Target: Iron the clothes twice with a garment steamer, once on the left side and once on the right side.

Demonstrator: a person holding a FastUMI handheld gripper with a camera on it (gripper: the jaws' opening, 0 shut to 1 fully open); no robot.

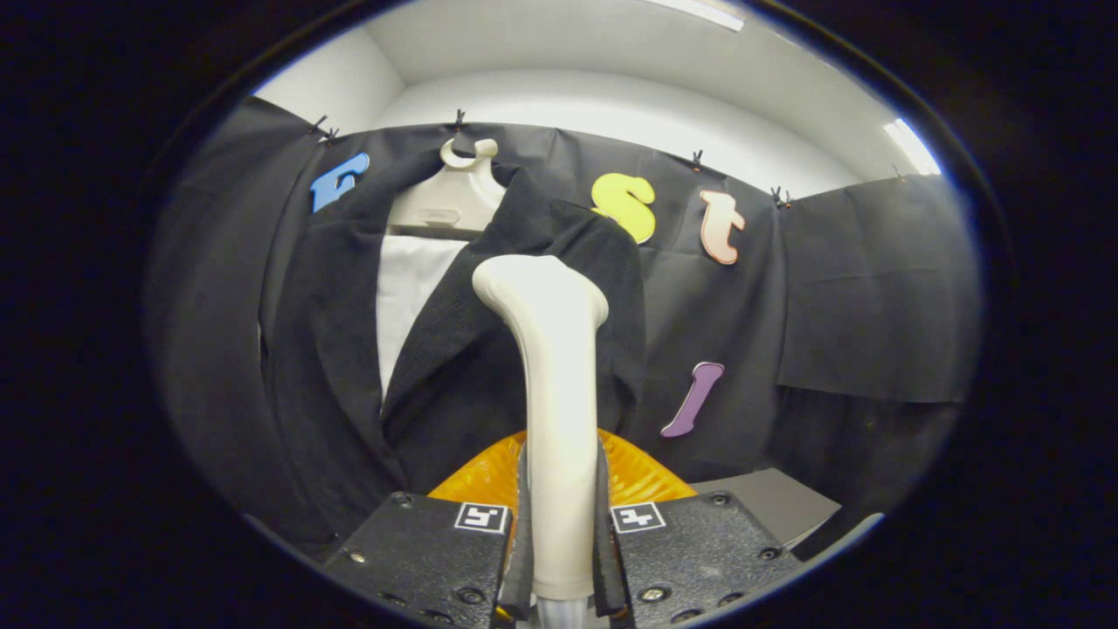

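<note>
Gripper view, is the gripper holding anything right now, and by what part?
Yes. The gripper is shut on the garment steamer, both fingers pressing the lower part of its handle, with its head up against the dark jacket.

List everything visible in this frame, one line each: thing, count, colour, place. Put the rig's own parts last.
Garment steamer: one, cream, upright between the fingers, its head in front of the jacket.
Jacket: one, black, on the hanger, just beyond the steamer.
Inner panel: one, white, between the jacket's lapels.
Hanger: one, cream, at the jacket's collar.
Ribbed orange piece: one, just ahead of the fingers, behind the steamer.
Grey surface: one, beside the orange piece.
Gripper: one, both fingers pressed on the steamer's handle.
</note>
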